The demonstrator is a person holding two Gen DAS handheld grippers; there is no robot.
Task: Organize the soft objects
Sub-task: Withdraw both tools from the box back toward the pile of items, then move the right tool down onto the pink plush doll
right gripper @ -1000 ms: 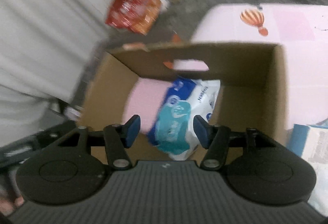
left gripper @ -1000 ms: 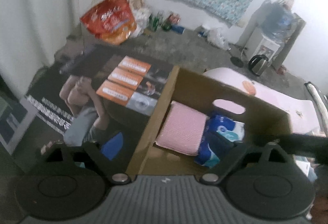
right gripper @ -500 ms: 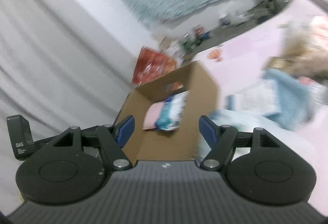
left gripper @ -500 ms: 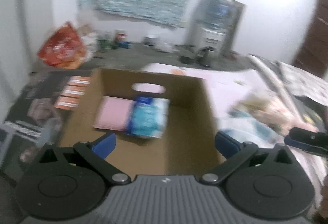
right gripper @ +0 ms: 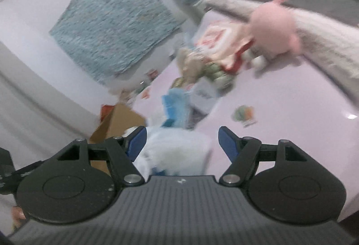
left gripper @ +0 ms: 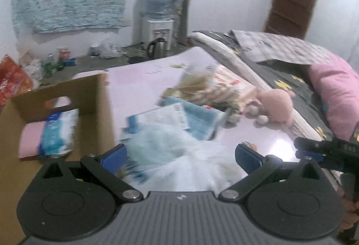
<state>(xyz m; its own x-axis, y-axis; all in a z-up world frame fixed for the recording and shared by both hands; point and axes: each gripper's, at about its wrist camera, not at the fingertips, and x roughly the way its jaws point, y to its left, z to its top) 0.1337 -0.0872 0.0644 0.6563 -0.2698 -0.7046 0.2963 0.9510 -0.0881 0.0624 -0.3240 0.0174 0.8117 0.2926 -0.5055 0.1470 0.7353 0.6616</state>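
Both grippers, left (left gripper: 180,154) and right (right gripper: 182,140), hover with jaws open and empty, the right's just widening, over the pile (left gripper: 179,114) beside the box (left gripper: 98,97), ready for the next pick.

No lettering can be made out with certainty; both views are smeared by motion. On the black arm of the right gripper (left gripper: 332,152), at the right edge of the left wrist view, pale characters stand, too blurred to tell. The white label on the blue packet (left gripper: 177,117) near the middle of the pink table (left gripper: 139,85) carries print reduced to grey streaks. The blue-and-white pack (left gripper: 57,135) inside the cardboard box (left gripper: 96,97) at the table's left edge shows a dark blue panel, unreadable. Red markings on the snack bag (right gripper: 217,43) toward the table's far side and on the red bag (left gripper: 11,81) on the floor stay illegible.
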